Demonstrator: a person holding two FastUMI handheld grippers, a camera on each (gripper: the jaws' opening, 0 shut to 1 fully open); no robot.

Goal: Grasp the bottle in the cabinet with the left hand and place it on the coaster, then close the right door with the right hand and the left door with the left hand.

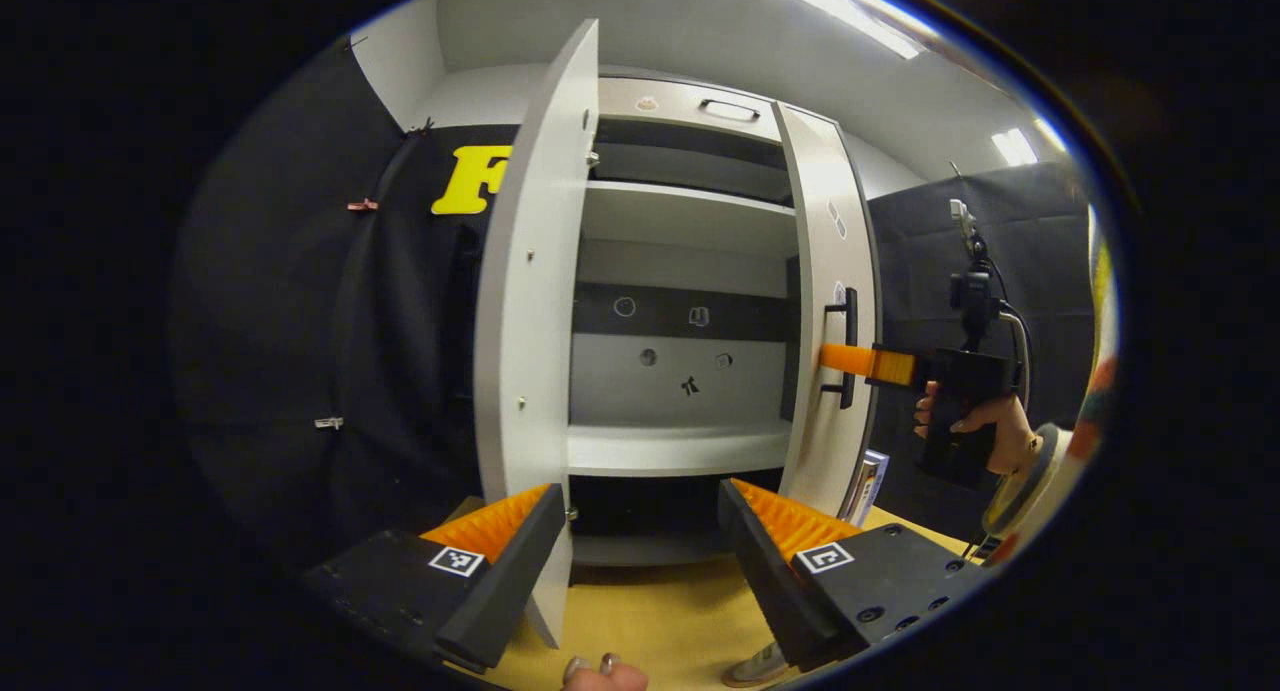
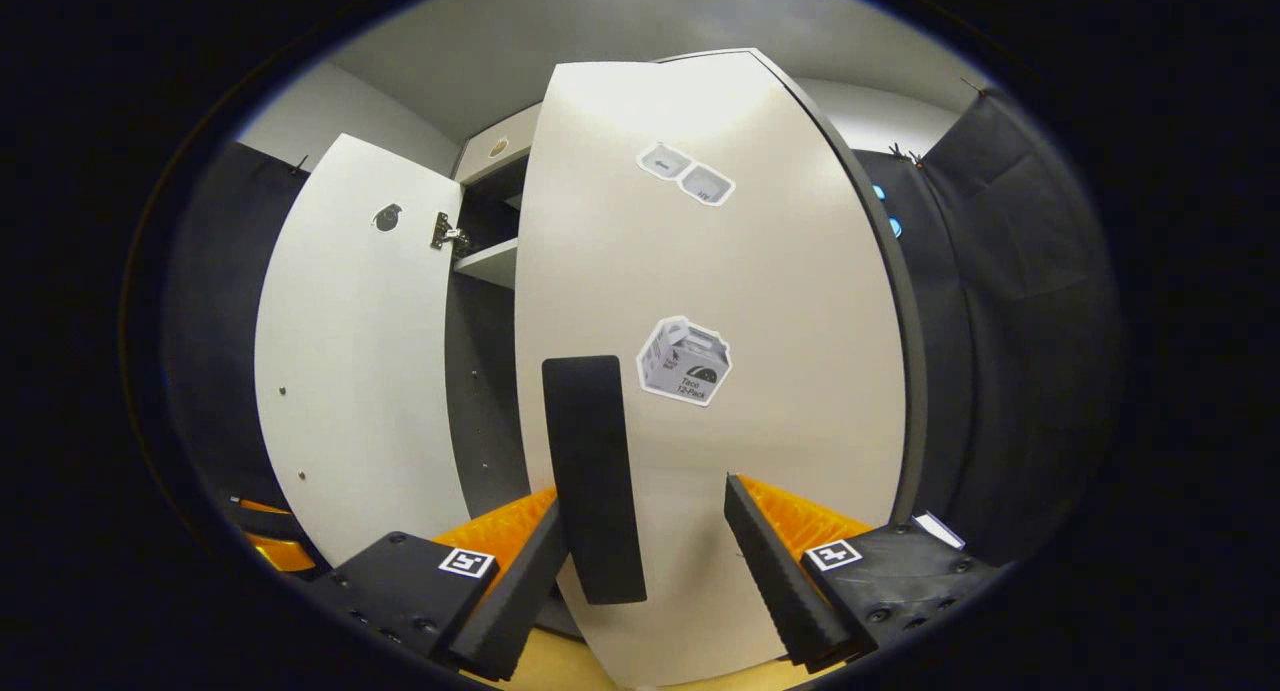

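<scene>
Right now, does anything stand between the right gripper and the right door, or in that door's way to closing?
Nothing visible does. The right gripper has its open jaws on either side of the handle of the right door, and the shelf that the door swings toward looks bare along its front edge.

Cabinet (image 1: 680, 271) on table (image 1: 650, 621), between doors.

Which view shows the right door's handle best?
The right gripper view: the handle stands large between the open right gripper fingers. The left gripper view shows it small, side-on, with that gripper's fingers at it.
</scene>
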